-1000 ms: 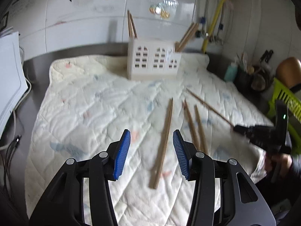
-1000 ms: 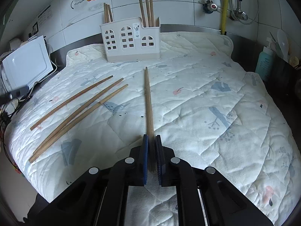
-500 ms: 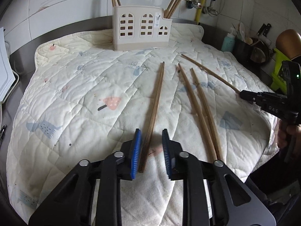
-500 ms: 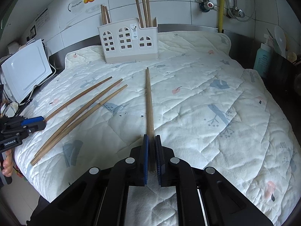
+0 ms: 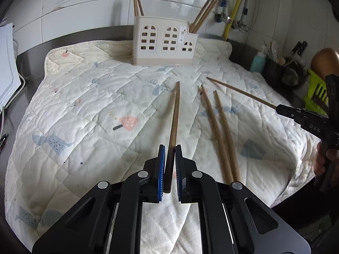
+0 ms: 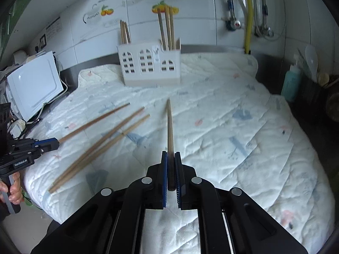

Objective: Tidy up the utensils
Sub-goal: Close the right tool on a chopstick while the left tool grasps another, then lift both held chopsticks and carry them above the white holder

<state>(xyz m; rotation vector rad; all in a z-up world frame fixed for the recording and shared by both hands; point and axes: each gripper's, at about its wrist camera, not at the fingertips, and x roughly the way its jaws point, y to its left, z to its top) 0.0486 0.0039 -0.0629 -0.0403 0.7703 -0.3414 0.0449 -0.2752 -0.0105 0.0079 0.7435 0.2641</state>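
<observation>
Both grippers have a chopstick each. On my left gripper (image 5: pixel 169 165) the blue pads (image 5: pixel 161 169) have just been closing and now pinch the thick end of a dark wooden chopstick (image 5: pixel 174 116), which runs straight ahead over the quilted mat (image 5: pixel 84 105) with its tip toward the white utensil holder (image 5: pixel 164 42). My right gripper (image 6: pixel 171 173) is clamped tight on a lighter chopstick (image 6: pixel 169 127); from the left wrist camera that stick (image 5: pixel 241 93) is seen slanting up off the mat, held at its far right end by the black gripper (image 5: pixel 296 114) and the hand (image 5: pixel 326 158) behind it. Two loose chopsticks (image 5: pixel 220 131) lie side by side on the mat just to the right of the one in my left grip, nearly touching at their near ends and spreading slightly toward the holder. From the right wrist camera the same pair (image 6: pixel 99 146) lies on the left, with the left gripper (image 6: pixel 48 145) beyond them gripping its stick (image 6: pixel 93 122). The holder (image 6: pixel 148 65) stands at the back edge of the mat, against the tiled wall (image 6: pixel 190 27). Its left compartment carries a few upright chopsticks (image 6: pixel 124 31), and its right compartment carries three more (image 6: pixel 167 27). A white appliance (image 6: pixel 34 84) sits off the mat on the left, and a teal bottle (image 6: pixel 291 82) on the right.
</observation>
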